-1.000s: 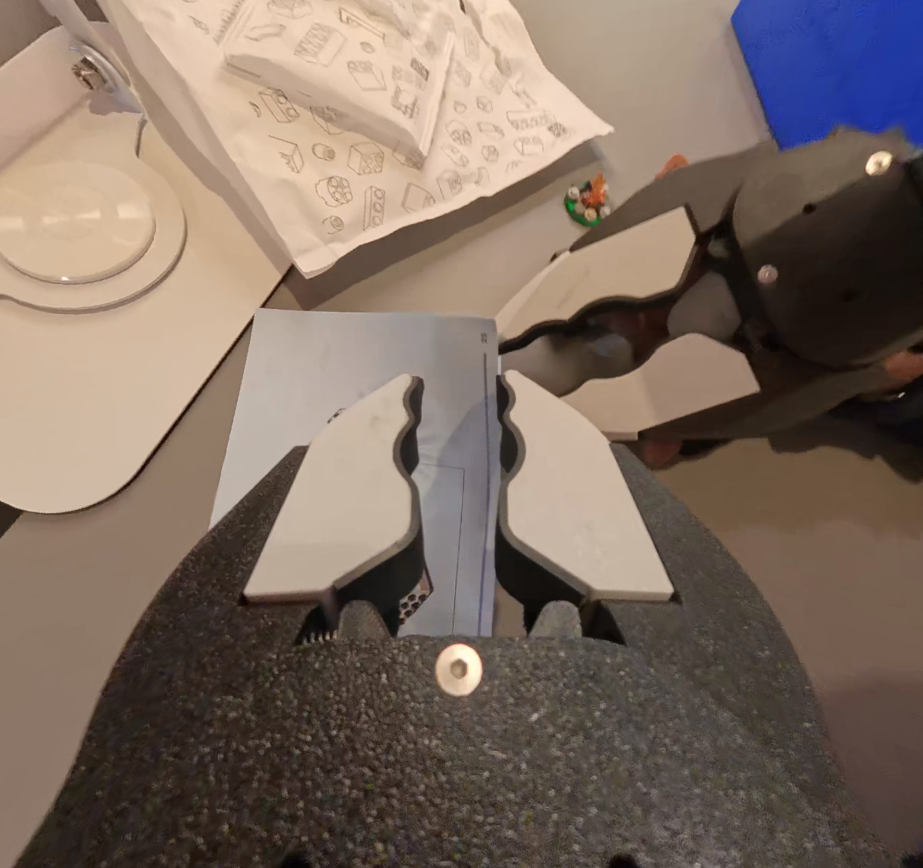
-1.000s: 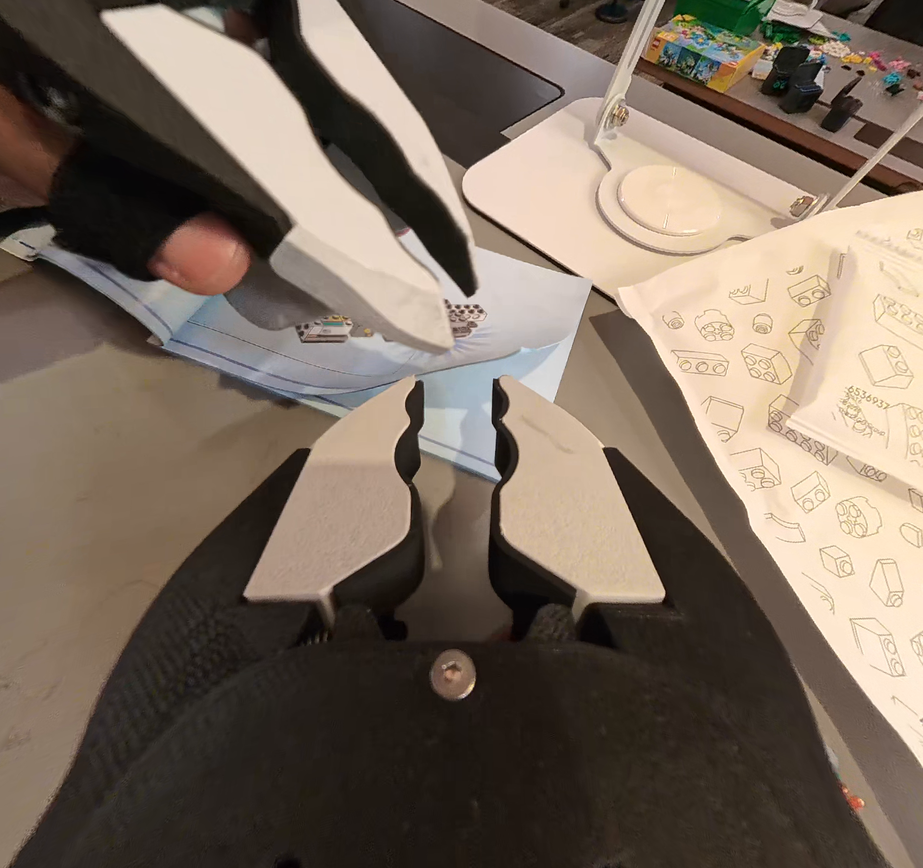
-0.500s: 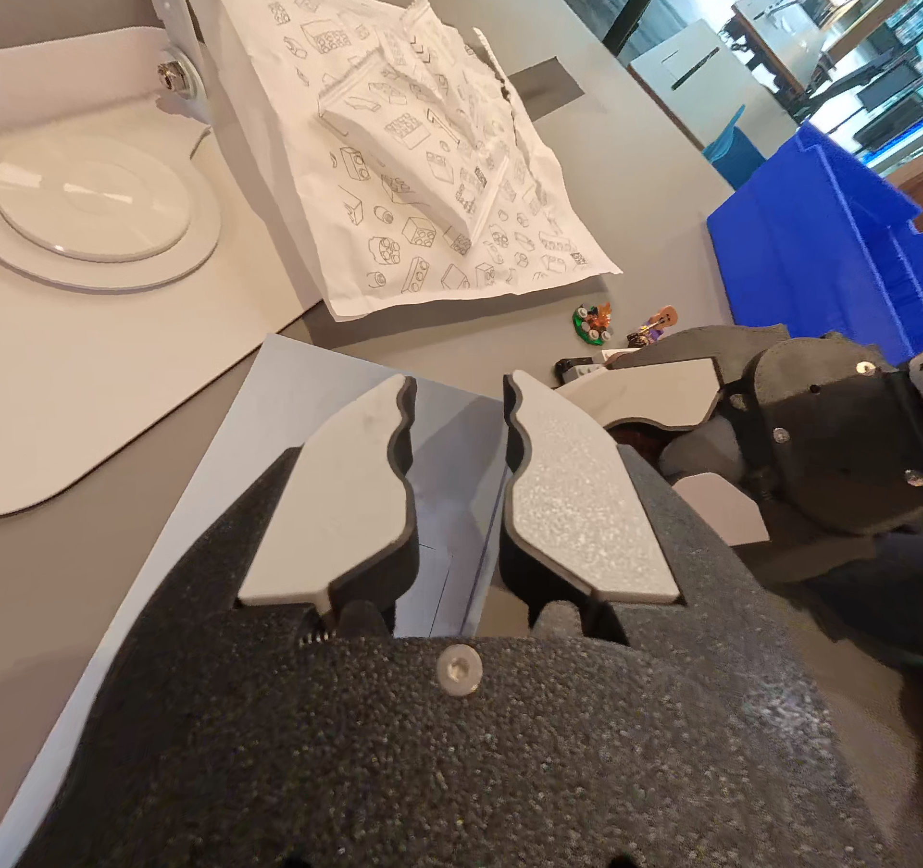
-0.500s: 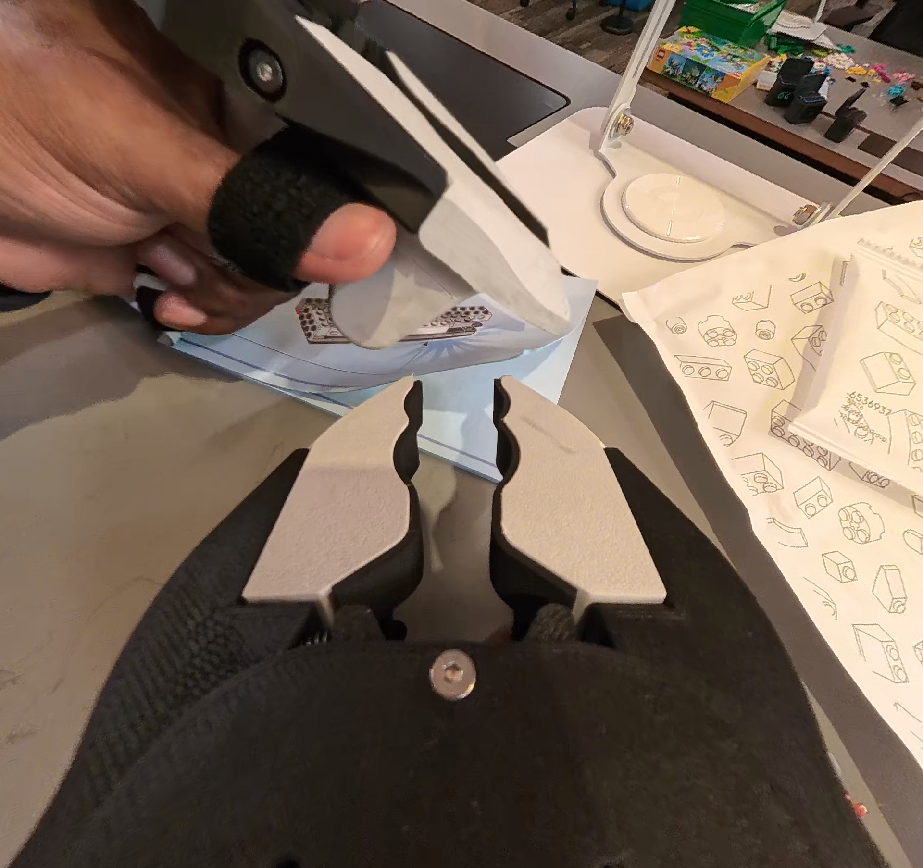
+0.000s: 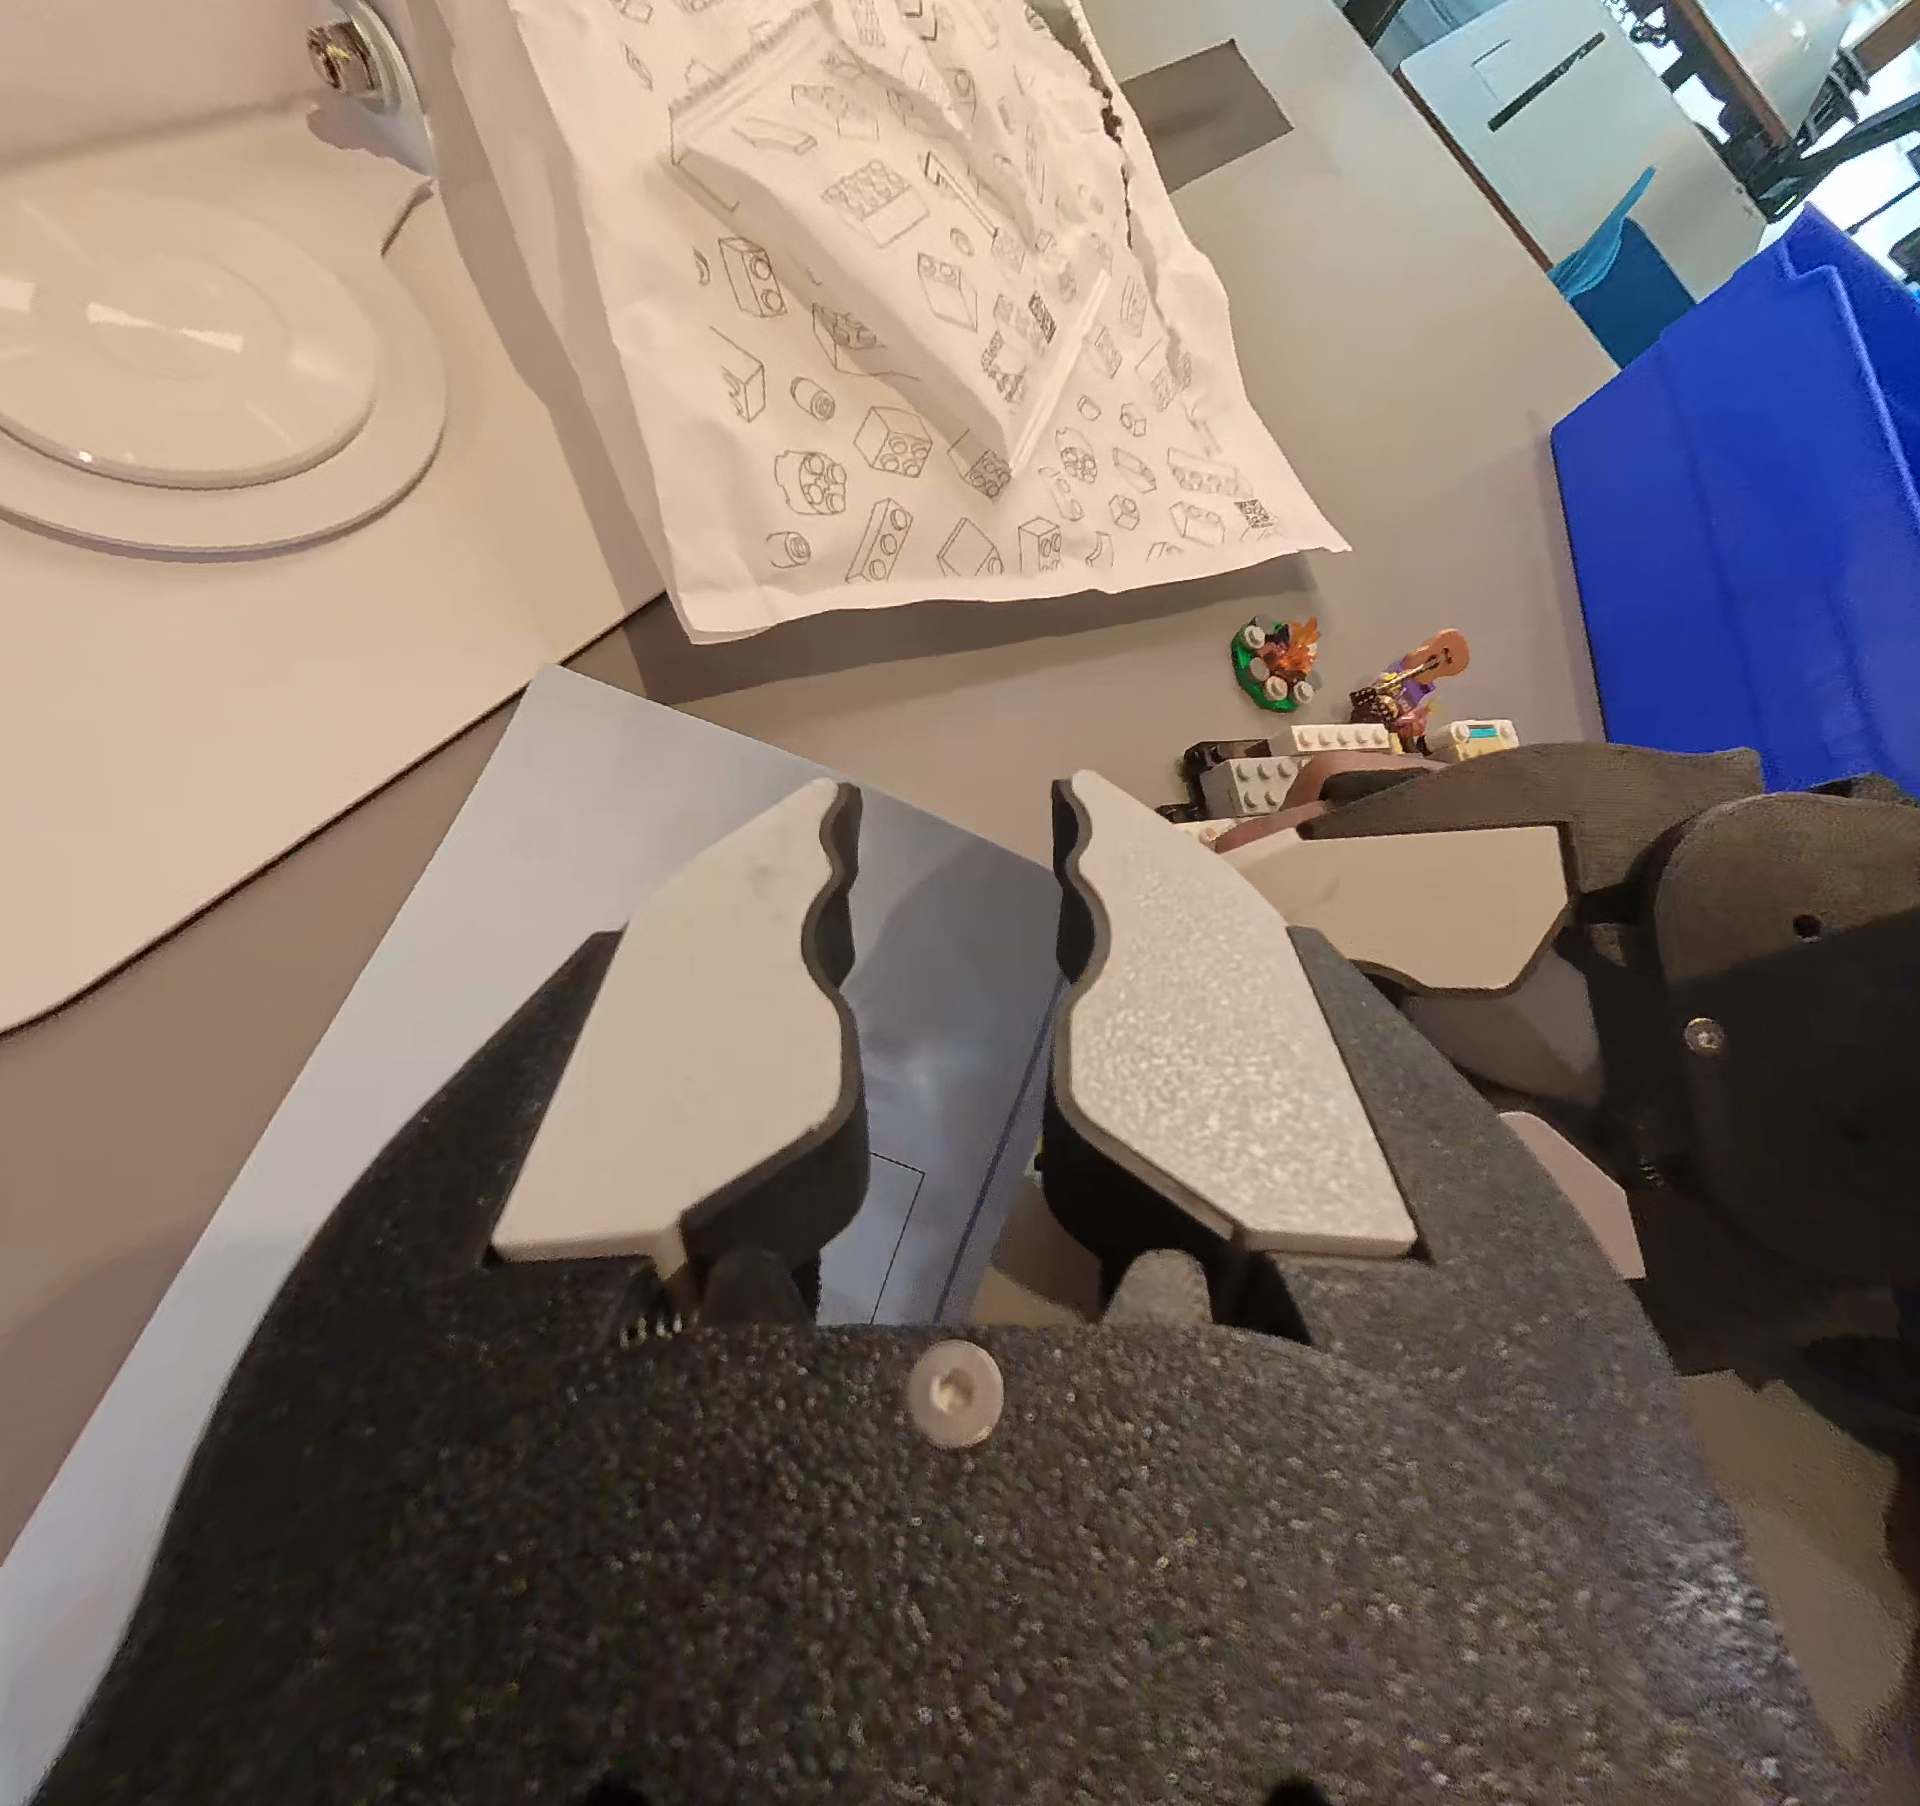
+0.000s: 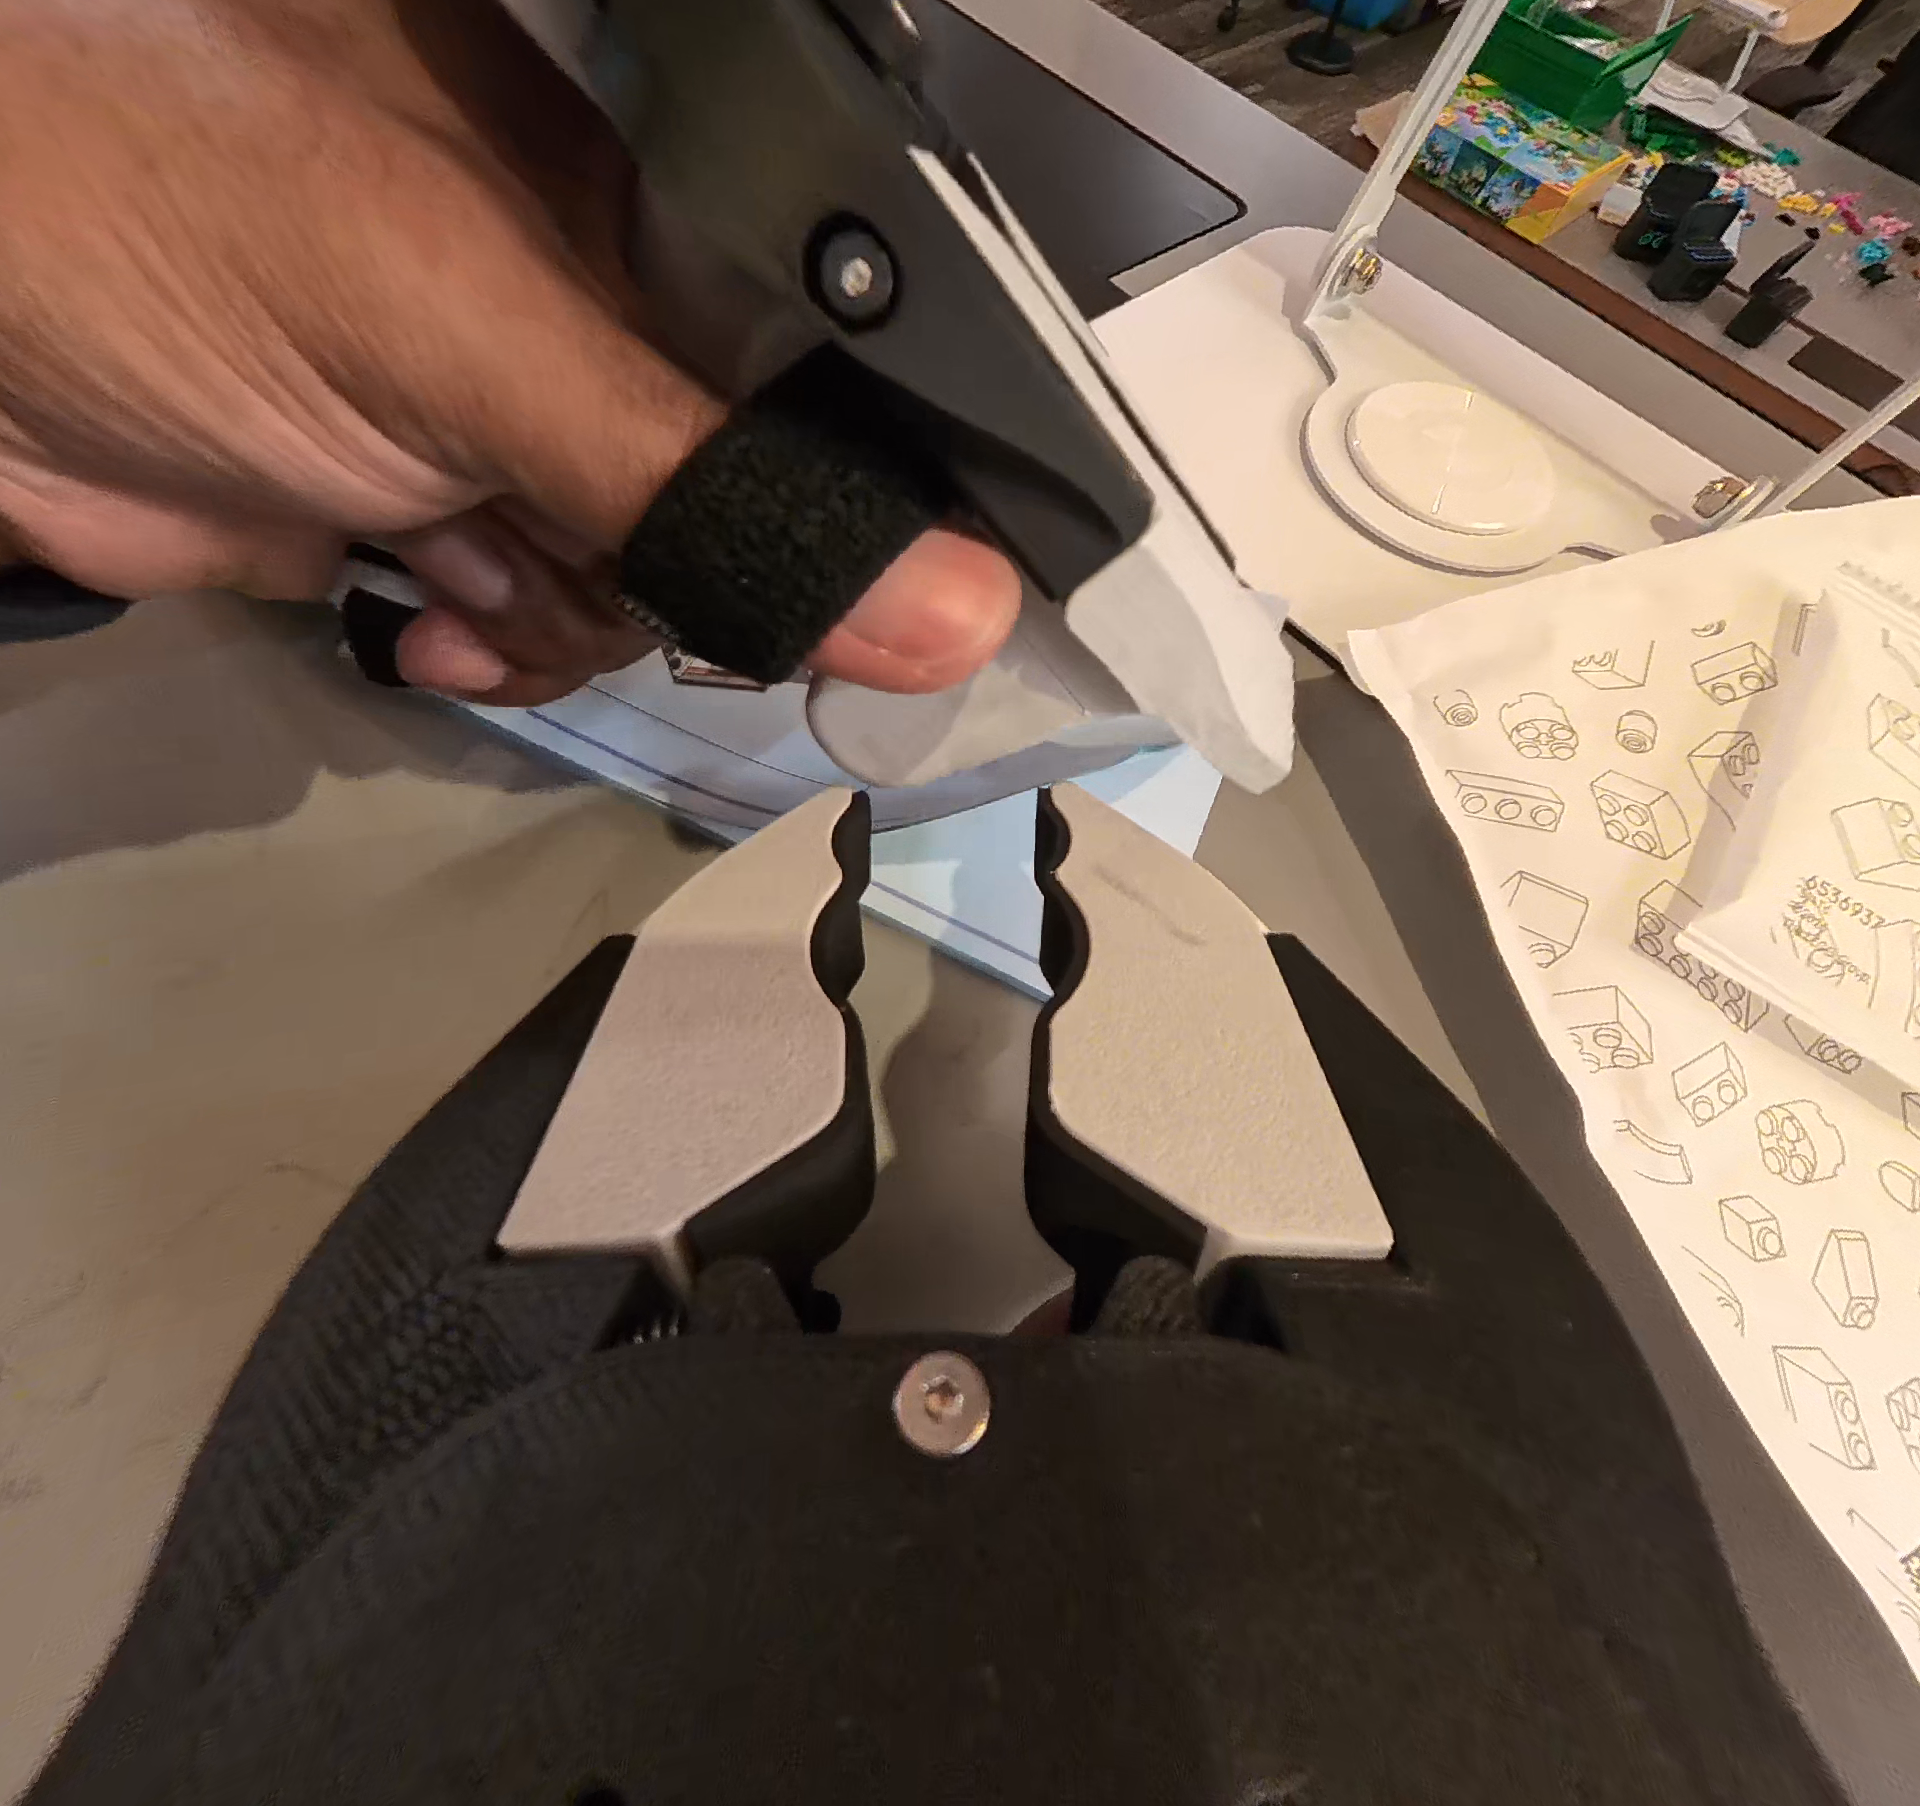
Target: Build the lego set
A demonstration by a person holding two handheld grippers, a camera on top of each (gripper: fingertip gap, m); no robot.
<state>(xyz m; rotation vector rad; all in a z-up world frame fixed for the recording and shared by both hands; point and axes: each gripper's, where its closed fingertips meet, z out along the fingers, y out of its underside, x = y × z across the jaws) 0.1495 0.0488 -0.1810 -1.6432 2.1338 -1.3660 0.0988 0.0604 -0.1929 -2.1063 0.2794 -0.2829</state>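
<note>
Grey worktop: pale-blue paper instruction booklet lies flat, long axis running away from the left gripper, whose jaws are spread, empty above it. Right gripper jaws spread, empty, over the booklet's near corner.

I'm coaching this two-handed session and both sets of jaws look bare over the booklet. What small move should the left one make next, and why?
Probably lower the left gripper toward the light blue booklet. Its jaws stand open with nothing between them, hovering over the page, while the right gripper is also open and bare beside the booklet's corner.
</note>
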